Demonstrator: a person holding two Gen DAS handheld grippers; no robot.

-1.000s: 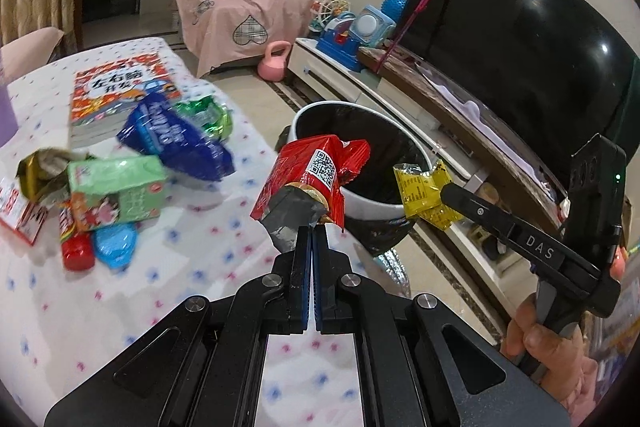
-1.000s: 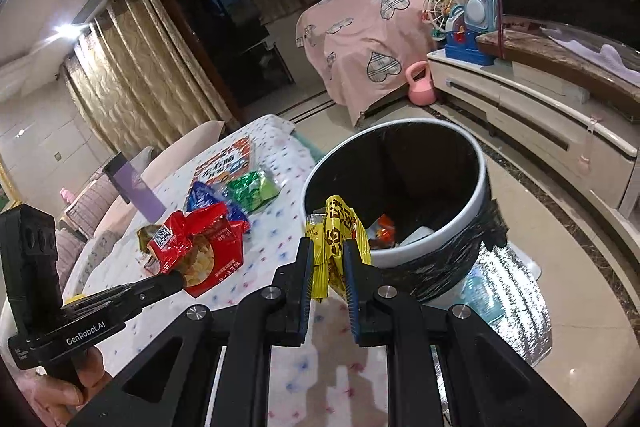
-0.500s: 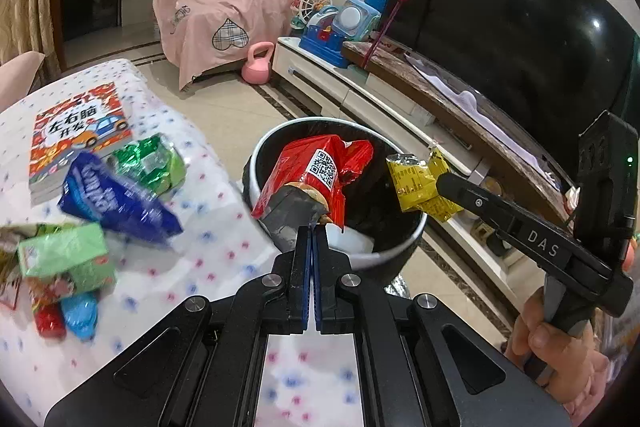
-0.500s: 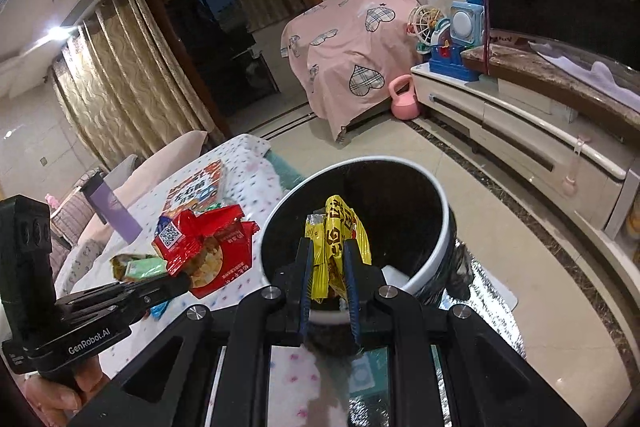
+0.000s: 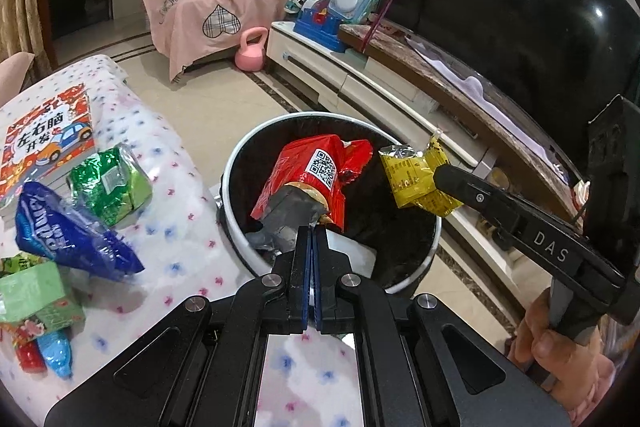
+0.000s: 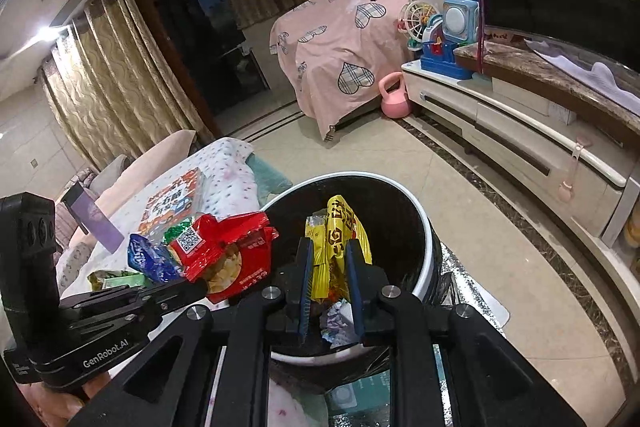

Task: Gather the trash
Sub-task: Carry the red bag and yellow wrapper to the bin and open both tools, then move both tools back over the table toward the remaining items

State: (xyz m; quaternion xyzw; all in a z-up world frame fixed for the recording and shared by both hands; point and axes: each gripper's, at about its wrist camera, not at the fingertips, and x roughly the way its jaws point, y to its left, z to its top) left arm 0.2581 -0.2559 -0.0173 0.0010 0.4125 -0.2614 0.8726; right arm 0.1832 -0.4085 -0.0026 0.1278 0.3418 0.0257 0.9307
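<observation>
My left gripper (image 5: 311, 233) is shut on a red snack wrapper (image 5: 316, 175) with a QR code and holds it over the mouth of the black-lined trash bin (image 5: 240, 163). My right gripper (image 6: 329, 247) is shut on a yellow wrapper (image 6: 338, 239) and holds it above the same bin (image 6: 424, 227). The right gripper with the yellow wrapper (image 5: 416, 179) also shows in the left wrist view, at the bin's right rim. The left gripper's red wrapper (image 6: 228, 251) shows in the right wrist view, at the bin's left edge. Crumpled trash lies inside the bin.
On the dotted tablecloth (image 5: 176, 155) left of the bin lie a green wrapper (image 5: 108, 187), a blue wrapper (image 5: 64, 235), a green carton (image 5: 32, 291), small packets and a picture book (image 5: 48, 139). A TV cabinet (image 6: 520, 139), toys and a pink kettlebell (image 5: 250, 51) stand beyond.
Both grippers have moved from beside the bin to over its opening, carrying their wrappers. The table litter has slid left in the left wrist view.
</observation>
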